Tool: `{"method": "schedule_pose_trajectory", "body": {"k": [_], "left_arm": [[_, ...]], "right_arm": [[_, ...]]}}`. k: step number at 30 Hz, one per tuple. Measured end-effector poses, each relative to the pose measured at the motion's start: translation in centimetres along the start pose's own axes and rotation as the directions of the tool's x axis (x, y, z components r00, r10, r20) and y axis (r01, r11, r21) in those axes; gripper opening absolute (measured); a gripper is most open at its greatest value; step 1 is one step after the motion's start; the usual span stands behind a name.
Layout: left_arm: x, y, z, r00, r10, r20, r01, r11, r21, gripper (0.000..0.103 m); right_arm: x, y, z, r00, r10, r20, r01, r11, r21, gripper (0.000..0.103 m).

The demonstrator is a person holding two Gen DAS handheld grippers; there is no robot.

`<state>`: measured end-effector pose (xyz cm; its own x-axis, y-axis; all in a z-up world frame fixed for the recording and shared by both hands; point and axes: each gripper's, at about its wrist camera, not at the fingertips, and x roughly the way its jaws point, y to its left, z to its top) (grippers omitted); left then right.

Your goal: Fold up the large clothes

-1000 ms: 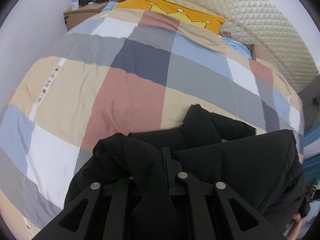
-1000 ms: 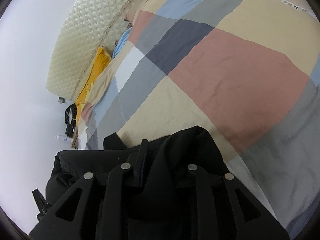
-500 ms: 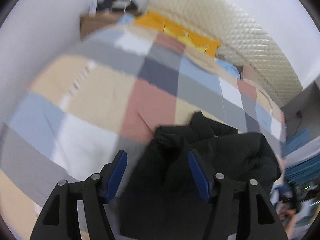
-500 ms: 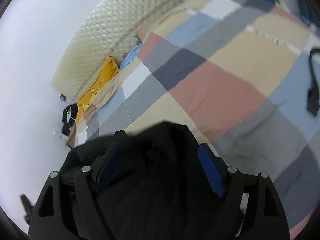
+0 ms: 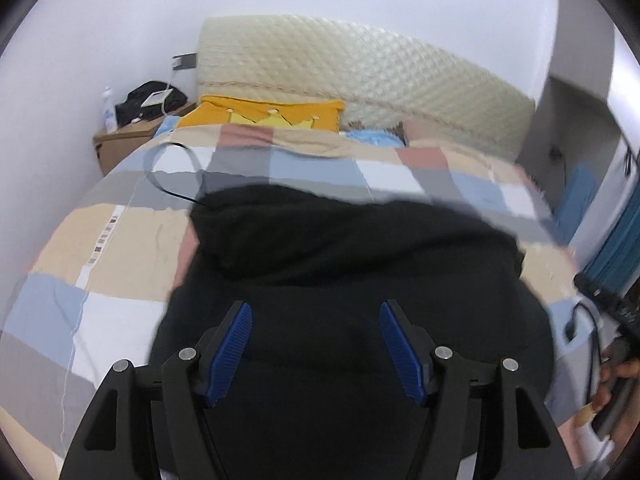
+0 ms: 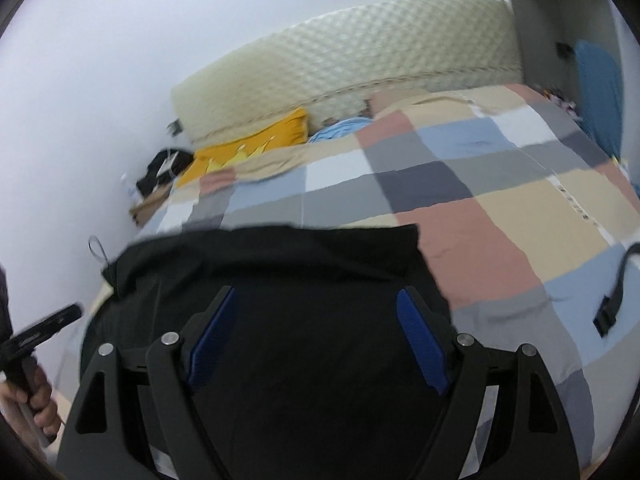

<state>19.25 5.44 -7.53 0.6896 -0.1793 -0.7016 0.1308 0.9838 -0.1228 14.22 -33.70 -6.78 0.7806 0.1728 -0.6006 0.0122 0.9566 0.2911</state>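
Observation:
A large black garment (image 5: 352, 264) lies folded in a bundle on the checked bedspread (image 5: 120, 240), near the bed's front edge. My left gripper (image 5: 315, 312) is open and empty above the garment's near part, blue pads (image 5: 232, 344) spread wide. My right gripper (image 6: 316, 300) is also open and empty above the same garment (image 6: 280, 276), its blue pads (image 6: 424, 348) apart. Neither touches the cloth.
A quilted cream headboard (image 5: 360, 68) and a yellow pillow (image 5: 272, 112) stand at the far end. A bedside box (image 5: 120, 140) with dark items and a bottle sits far left. A black cable (image 5: 172, 184) lies on the bedspread; a black strap (image 6: 612, 300) lies at right.
Both grippers were shut on the black garment, then opened and let it go. Both have drawn back and tilted up, so the headboard and wall now show.

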Motion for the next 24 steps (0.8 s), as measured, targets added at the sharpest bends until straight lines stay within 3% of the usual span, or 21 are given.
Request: {"method": "schedule_pose_trajectory", "body": {"k": [5, 9, 12, 16, 24], "left_arm": [[2.7, -2.9, -0.6, 0.999, 0.042, 0.027, -0.044, 0.995, 0.093, 0.066], [4.9, -4.8, 0.5, 0.995, 0.082, 0.059, -0.091, 0.984, 0.154, 0.066], [6.4, -5.5, 1.3, 0.979, 0.182, 0.092, -0.196, 0.964, 0.178, 0.066], [8.5, -5.0, 2.5, 0.983, 0.178, 0.052, -0.184, 0.972, 0.149, 0.066], [12.4, -3.6, 4.7, 0.986, 0.167, -0.01, -0.165, 0.981, 0.105, 0.066]], "right_arm": [[3.4, 0.9, -2.0, 0.999, -0.011, -0.05, 0.007, 0.996, -0.089, 0.081], [6.8, 0.9, -2.1, 0.997, 0.001, -0.083, -0.008, 0.997, -0.076, 0.082], [8.7, 1.5, -1.6, 0.998, -0.024, -0.06, 0.018, 0.995, -0.1, 0.083], [11.0, 3.0, -0.6, 0.998, -0.038, -0.049, 0.029, 0.987, -0.161, 0.083], [16.6, 3.5, 1.3, 0.988, -0.072, -0.14, 0.046, 0.982, -0.184, 0.092]]}}
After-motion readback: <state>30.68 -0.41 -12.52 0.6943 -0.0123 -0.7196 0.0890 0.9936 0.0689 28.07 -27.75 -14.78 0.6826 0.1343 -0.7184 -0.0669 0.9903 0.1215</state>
